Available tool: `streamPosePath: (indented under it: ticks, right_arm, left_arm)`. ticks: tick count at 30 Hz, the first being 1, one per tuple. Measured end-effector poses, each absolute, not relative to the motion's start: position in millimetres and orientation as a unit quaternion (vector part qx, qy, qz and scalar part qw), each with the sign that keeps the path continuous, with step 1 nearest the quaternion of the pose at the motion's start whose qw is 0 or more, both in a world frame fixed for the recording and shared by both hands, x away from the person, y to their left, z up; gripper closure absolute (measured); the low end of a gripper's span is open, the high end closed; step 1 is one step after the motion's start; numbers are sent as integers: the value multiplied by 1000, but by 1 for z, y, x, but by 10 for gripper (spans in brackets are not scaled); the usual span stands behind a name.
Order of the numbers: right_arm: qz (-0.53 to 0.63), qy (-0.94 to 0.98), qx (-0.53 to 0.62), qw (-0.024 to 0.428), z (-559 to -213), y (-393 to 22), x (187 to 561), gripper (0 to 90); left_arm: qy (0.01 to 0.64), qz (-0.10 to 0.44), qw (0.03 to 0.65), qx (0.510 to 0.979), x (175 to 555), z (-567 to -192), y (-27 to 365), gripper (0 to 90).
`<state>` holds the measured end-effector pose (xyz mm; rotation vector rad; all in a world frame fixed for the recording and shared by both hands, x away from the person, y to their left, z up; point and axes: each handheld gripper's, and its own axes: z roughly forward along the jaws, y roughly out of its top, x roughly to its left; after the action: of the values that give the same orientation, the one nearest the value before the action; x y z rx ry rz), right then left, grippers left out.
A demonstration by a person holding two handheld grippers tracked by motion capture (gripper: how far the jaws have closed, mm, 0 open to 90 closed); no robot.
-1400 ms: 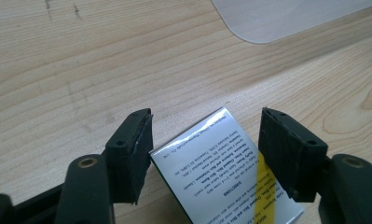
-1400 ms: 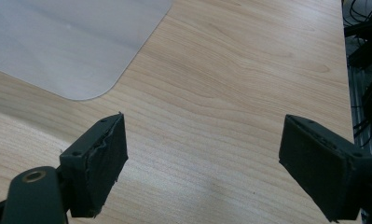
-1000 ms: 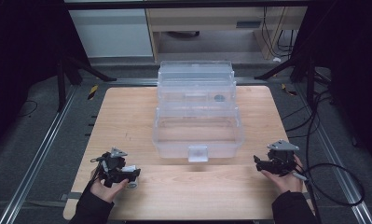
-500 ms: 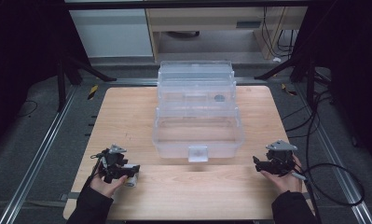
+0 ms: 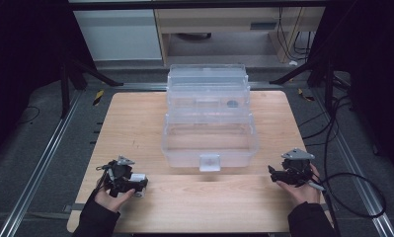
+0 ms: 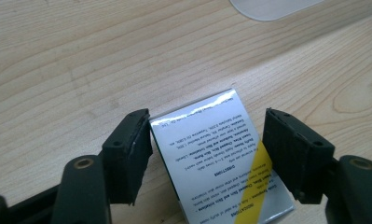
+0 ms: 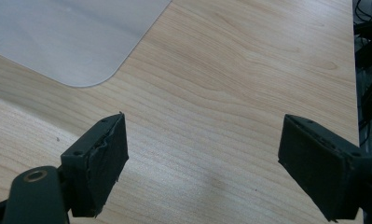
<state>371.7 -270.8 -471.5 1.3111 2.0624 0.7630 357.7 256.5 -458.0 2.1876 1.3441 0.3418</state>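
Looking down from the high view: clear plastic tiered box (image 5: 209, 116) open mid-table, left gripper (image 5: 135, 187) over a small printed carton (image 5: 139, 177) near the table's front-left, right gripper (image 5: 276, 174) idle at front-right.

Left gripper view: jaws just reopening, carton (image 6: 216, 154) between, one pad touching, the other apart. Probably the pick-up step; next, squeezing squarely.

Right gripper view: jaws wide, empty, above bare wood.
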Motion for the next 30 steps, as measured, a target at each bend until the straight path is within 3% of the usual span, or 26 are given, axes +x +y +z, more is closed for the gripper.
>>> streamPosePath:
  ticks: [6,13,18,30]
  right_arm:
    - [283,776,486,285,-472,-270,373,161]
    - [284,775,487,286,-472,-271,373,161]
    - [282,776,486,286,-473,-270,373,161]
    - [277,779,485,284,-474,-270,374,161]
  left_arm:
    - [483,113,288,819,371,-457,264,433]
    - [469,103,295,826,369,-448,270,397]
    - [454,91,255,849,371,-455,266,347]
    - [437,65,190,877,388,-463,256,374]
